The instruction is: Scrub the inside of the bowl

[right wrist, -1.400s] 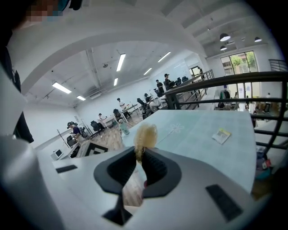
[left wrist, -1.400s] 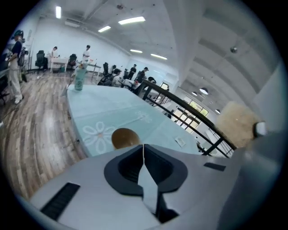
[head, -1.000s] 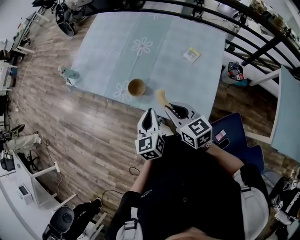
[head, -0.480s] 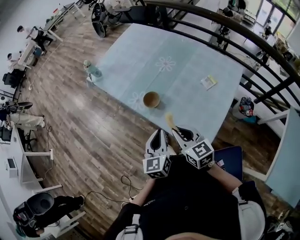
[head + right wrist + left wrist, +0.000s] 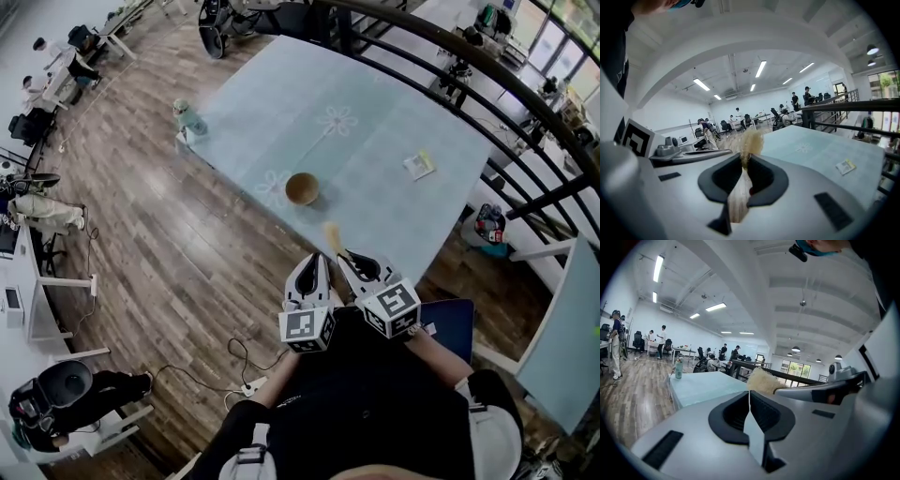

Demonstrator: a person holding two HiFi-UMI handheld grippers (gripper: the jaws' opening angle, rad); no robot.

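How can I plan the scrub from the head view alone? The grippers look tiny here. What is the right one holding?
Observer: The right gripper is shut on the flat wooden handle of a brush. Its pale bristles stick out past the jaws.
Operator: And the left one, anything in it?
Observer: No. The left gripper has its jaws together with nothing between them.
Operator: Does either gripper camera see the bowl?
Observer: Neither. The bowl shows only in your view, on the table, ahead of both grippers.
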